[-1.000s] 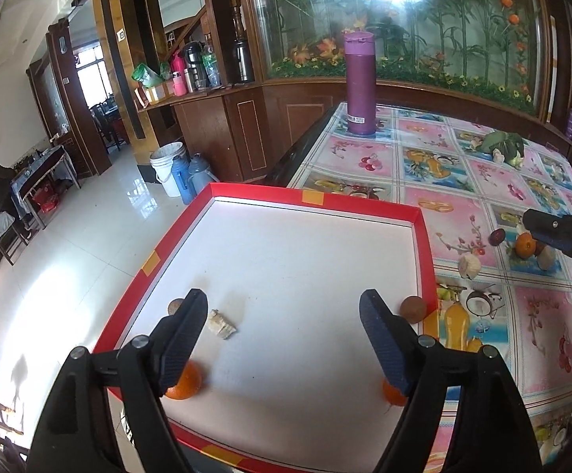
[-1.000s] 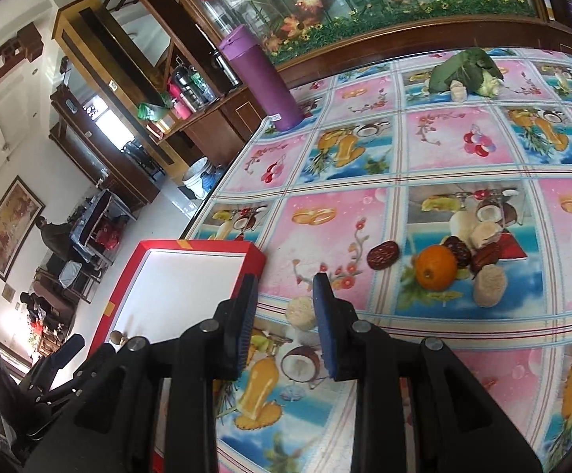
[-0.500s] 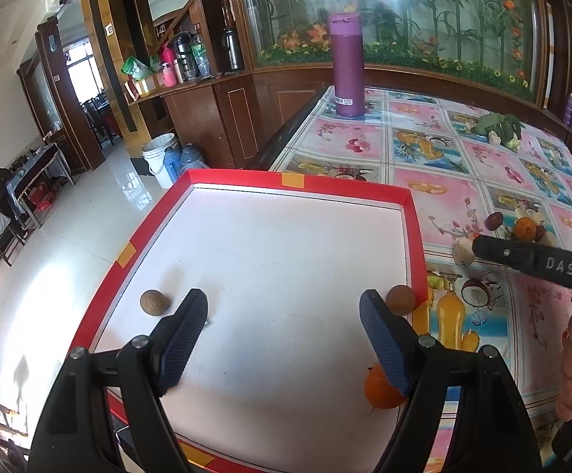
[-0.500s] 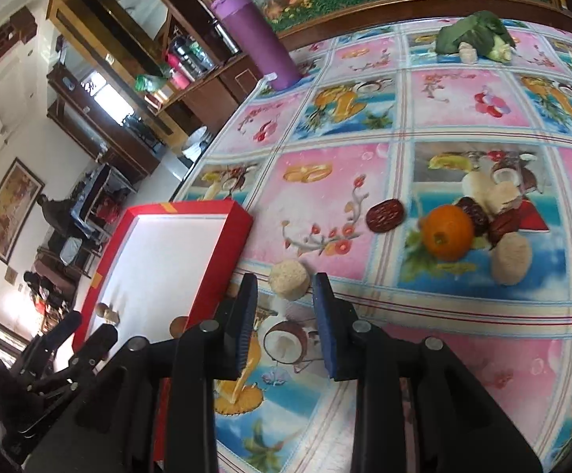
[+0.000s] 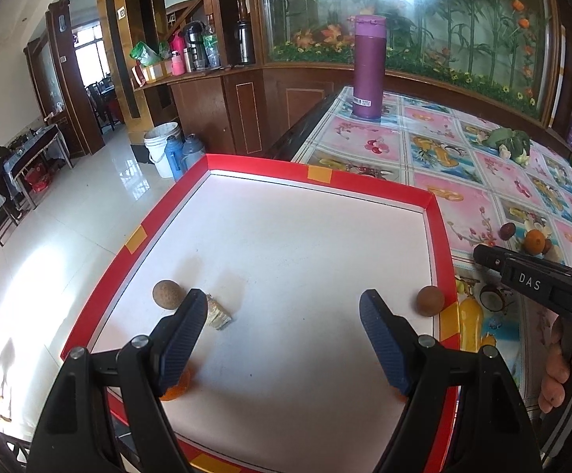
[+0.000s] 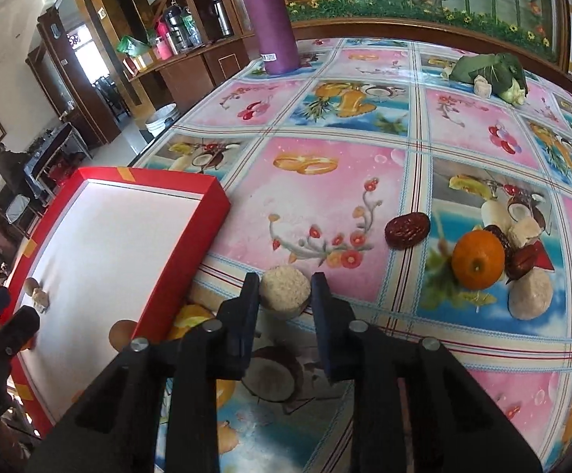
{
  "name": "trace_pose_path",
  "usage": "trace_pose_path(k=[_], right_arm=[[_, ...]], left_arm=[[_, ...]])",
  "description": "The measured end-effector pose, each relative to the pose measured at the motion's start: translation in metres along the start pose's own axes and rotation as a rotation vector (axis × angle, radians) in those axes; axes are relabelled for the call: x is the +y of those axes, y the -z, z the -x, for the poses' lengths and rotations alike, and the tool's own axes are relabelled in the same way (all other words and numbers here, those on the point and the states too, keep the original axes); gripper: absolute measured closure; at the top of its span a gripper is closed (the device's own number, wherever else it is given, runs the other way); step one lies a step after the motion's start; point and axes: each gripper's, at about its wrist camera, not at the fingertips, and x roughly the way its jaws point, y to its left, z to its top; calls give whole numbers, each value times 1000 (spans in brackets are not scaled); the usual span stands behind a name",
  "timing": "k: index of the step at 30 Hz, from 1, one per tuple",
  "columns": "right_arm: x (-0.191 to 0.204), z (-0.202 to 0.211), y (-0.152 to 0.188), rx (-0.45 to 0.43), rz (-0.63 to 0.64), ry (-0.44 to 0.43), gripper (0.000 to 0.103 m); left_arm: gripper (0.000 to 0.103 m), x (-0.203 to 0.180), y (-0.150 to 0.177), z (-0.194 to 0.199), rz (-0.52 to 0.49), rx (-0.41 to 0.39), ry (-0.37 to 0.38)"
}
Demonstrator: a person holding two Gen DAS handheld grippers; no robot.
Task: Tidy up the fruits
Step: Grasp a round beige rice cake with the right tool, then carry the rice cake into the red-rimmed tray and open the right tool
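Meanwhile, at lower centre of the right wrist view, the right gripper point(image 6: 285, 293) had been lowered around a pale rice cake point(image 6: 285, 289) beside the red tray point(image 6: 191, 254), its jaws narrowed but not visibly pressing, while the left gripper point(image 5: 282, 317) was held open over the tray, so pickup seemed imminent.

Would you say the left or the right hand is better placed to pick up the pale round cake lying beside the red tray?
Right. The right tongs already straddle the pale round cake on the tablecloth, while the left tongs hang open over the red tray.
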Motion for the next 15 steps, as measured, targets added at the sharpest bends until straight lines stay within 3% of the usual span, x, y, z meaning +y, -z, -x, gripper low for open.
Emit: trace_pose_path(k=[3,6,9,12,15], right_arm=[[-4,4,-1,-27,-29,18,74],[-1,25,-6,-102,-63,-75,74],[31,40,-11,-135,1,-164,74],[73,36,-10,-99,90,-211,74],[110,16,-6,-36,168,-197,74]], left_arm=[[24,10,0,1,21,-7,-4],[24,22,-2,1,46,-18,-21],[24,34,-3,3,72,-34,-49],[24,48,-2,6,97,-44,-72],[23,60,2,9,121,-50,-91]])
